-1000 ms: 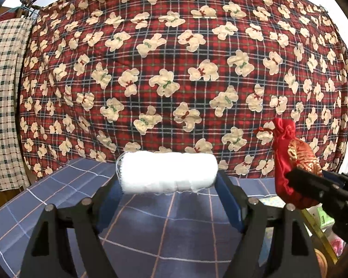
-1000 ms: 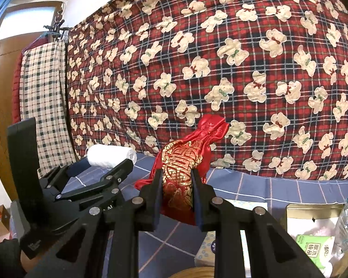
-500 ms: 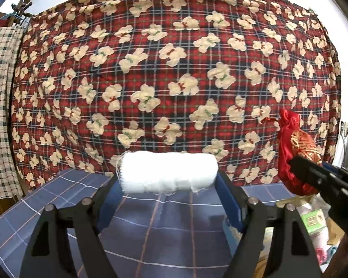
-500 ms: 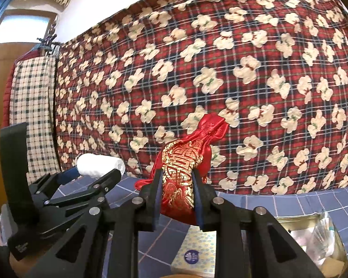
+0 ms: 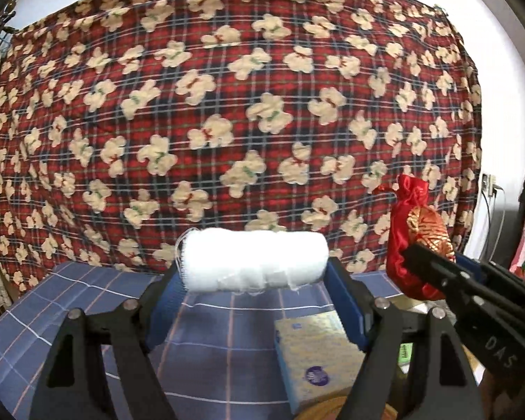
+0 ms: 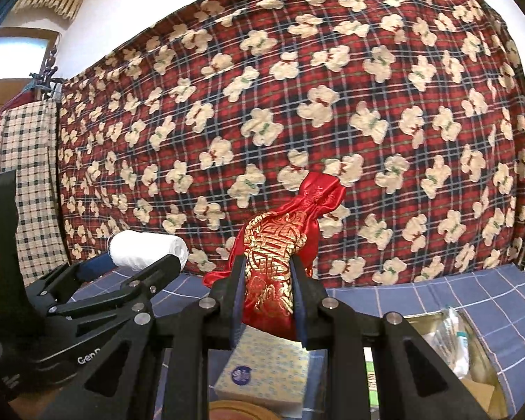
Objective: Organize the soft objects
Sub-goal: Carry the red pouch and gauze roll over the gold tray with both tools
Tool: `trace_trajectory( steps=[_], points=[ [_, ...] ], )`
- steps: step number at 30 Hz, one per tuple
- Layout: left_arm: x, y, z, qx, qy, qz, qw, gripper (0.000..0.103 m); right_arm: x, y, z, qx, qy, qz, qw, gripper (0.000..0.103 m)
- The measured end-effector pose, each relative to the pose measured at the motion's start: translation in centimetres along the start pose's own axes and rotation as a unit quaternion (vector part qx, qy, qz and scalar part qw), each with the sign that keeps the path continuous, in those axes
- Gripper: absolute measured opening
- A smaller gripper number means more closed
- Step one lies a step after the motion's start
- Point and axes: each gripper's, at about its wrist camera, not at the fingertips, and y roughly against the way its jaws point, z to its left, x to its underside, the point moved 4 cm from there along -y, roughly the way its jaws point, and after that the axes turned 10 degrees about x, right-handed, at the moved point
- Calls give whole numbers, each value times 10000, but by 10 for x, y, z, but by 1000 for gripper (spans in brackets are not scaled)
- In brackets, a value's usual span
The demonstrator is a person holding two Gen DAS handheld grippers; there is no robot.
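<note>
A white gauze roll [image 5: 253, 260] lies crosswise between the blue pads of my left gripper [image 5: 255, 273], which is shut on its two ends and holds it in the air. The same roll [image 6: 145, 247] shows at the left of the right wrist view. My right gripper [image 6: 266, 280] is shut on a red satin pouch with gold embroidery [image 6: 278, 245], pinched at its lower half, neck pointing up. That pouch [image 5: 414, 241] also hangs at the right of the left wrist view, with the right gripper's black fingers in front of it.
A blue checked cloth [image 5: 87, 315] covers the surface below. A pale tissue pack [image 6: 262, 374] lies under the grippers, also seen as the tissue pack [image 5: 315, 350]. An open box with packets [image 6: 448, 343] sits at the right. A red plaid bear-print blanket [image 6: 332, 105] hangs behind.
Both grippers have risen a little and swung rightward together, still holding the roll and the pouch. The tissue pack and the box have come into view below.
</note>
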Motion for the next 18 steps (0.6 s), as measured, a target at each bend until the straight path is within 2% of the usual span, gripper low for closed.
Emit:
trace_trajectory(
  steps=[18],
  points=[
    [-5,-17,-63,519,-55,19,9986,79,0,18,-63,647,-201,-282,9973,27]
  ],
)
